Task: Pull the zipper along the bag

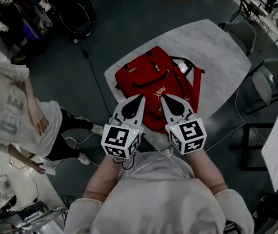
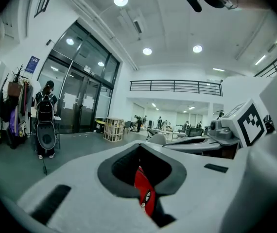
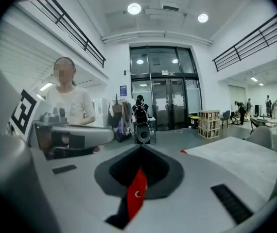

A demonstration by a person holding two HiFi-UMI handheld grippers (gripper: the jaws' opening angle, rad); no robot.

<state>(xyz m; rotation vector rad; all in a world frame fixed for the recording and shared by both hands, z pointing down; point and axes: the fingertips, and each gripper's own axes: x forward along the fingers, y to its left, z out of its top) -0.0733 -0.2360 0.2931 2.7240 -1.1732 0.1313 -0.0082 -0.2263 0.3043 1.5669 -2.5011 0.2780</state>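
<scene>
A red backpack point(image 1: 148, 77) lies flat on the white table point(image 1: 212, 48), straps toward the far right. I cannot pick out its zipper pull at this size. My left gripper point(image 1: 140, 98) and right gripper point(image 1: 164, 98) hover side by side over the bag's near end, close to my chest, tips pointing away from me. Each gripper's jaws meet at the tips. In the left gripper view the left gripper point(image 2: 139, 147) is shut, with only a thin red strip showing in the slit behind the tips. The right gripper point(image 3: 141, 148) looks the same. Neither holds anything that I can see.
A person in a pale shirt point(image 1: 17, 116) stands left of the table, also in the right gripper view point(image 3: 68, 101). Grey chairs point(image 1: 241, 33) stand at the table's far right. A cable point(image 1: 92, 72) runs across the dark floor. A wooden crate point(image 2: 113, 129) stands far off.
</scene>
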